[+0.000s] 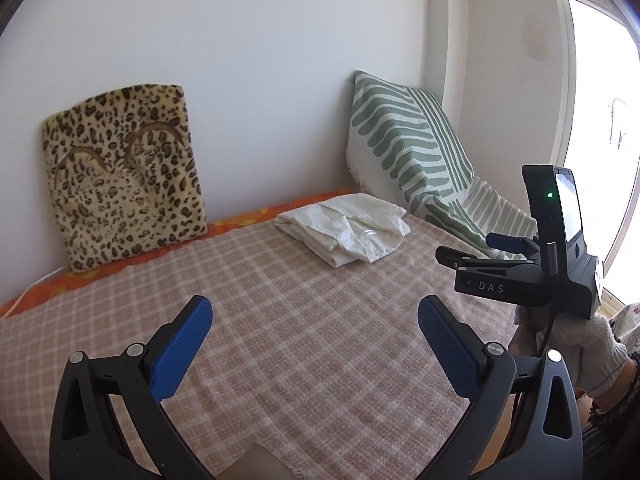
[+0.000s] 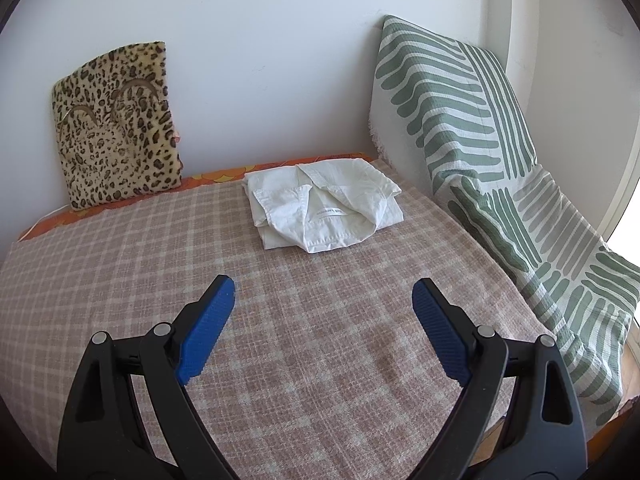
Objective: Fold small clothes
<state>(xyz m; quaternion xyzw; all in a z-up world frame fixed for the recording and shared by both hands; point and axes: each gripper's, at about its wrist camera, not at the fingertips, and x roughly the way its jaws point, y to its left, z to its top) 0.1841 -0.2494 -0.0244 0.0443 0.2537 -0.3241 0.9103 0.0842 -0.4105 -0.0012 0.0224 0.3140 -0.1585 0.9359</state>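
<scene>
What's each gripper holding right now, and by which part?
Nothing. The left gripper and right gripper both stand open over the checked blanket, with nothing between the pads. The folded white garment lies untouched further back.

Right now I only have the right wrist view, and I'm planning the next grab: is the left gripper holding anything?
Observer: No. The left gripper is open, with only the checked blanket showing between its fingers.
Operator: Where does my right gripper sit, seen from that side?
Observer: The right gripper hovers near the blanket's right edge, to the right of the folded white shirt and apart from it.
Operator: Anything close behind it that I can't see?
Observer: A white knit sleeve shows just below the gripper's body, at the bed's edge.
</scene>
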